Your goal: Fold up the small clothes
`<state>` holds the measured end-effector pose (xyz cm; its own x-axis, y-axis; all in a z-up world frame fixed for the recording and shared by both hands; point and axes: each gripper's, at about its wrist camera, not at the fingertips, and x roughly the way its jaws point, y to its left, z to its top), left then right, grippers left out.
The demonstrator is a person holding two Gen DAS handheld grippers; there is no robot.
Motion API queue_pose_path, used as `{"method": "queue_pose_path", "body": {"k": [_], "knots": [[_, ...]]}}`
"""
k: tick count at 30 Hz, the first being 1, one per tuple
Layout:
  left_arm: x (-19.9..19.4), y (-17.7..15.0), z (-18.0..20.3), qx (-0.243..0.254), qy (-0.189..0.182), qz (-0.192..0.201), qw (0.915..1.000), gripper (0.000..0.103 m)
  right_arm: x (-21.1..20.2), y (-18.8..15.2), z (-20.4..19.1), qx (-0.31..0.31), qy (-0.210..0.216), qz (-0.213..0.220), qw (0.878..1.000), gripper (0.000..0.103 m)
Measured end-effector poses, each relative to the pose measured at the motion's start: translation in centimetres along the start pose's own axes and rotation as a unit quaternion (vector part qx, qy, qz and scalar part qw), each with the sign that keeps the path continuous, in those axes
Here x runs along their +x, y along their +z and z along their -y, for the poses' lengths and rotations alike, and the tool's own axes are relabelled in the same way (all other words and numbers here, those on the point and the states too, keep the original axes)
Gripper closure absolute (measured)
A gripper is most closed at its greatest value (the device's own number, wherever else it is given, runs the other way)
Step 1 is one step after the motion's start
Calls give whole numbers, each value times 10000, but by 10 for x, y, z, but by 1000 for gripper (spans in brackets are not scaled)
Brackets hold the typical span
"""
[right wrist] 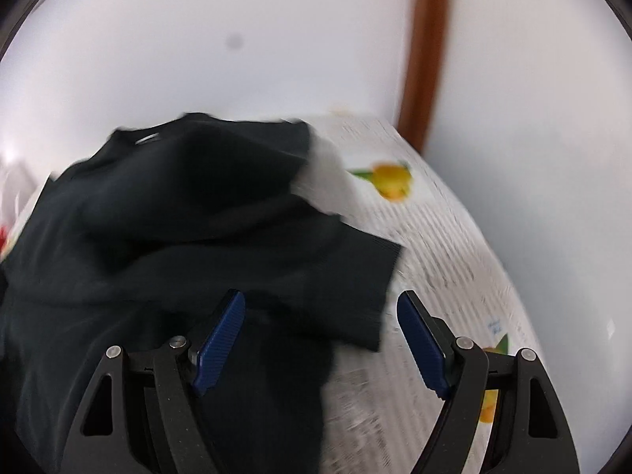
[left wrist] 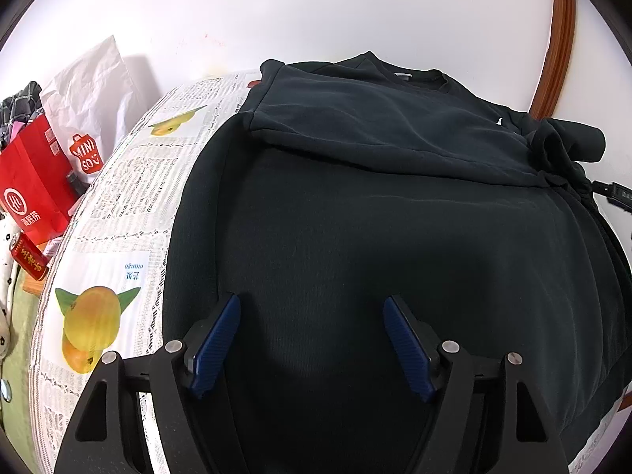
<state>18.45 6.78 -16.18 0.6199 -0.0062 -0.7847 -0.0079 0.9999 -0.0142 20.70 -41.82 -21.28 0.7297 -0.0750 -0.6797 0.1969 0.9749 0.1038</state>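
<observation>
A black T-shirt (left wrist: 375, 217) lies on a round table, its left sleeve folded across the chest and the other sleeve bunched at the right (left wrist: 565, 142). My left gripper (left wrist: 312, 304) hovers over the lower part of the shirt, open, its blue pads (left wrist: 217, 339) apart with only flat cloth below them. In the blurred right wrist view the same black T-shirt (right wrist: 158, 245) fills the left side, with a sleeve (right wrist: 355, 272) spread toward the right. My right gripper (right wrist: 320, 300) stands open above that sleeve's edge, pads not pressing on it.
The table wears a white lace cloth printed with mangoes (left wrist: 118, 213). Left of it sit a red paper bag (left wrist: 31, 189), a white Miniso bag (left wrist: 87, 118) and a small red box (left wrist: 31, 260). A brown wooden strip (right wrist: 426, 47) runs up the white wall behind.
</observation>
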Motion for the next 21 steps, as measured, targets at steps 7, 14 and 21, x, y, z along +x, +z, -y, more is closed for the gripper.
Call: {"method": "queue_pose_path", "body": {"k": [7,14,21], "knots": [[2,0,1,39,41,-13,10000,28,48,10,18,685,812,-559,9928,24],[2,0,2,49,28,-14,10000,28,31,18,-10,108,963,80,9953,88],[-3,-3,-1,23,4,2,10000,28,-31,41,-38,-157,693,948,9930,93]]}}
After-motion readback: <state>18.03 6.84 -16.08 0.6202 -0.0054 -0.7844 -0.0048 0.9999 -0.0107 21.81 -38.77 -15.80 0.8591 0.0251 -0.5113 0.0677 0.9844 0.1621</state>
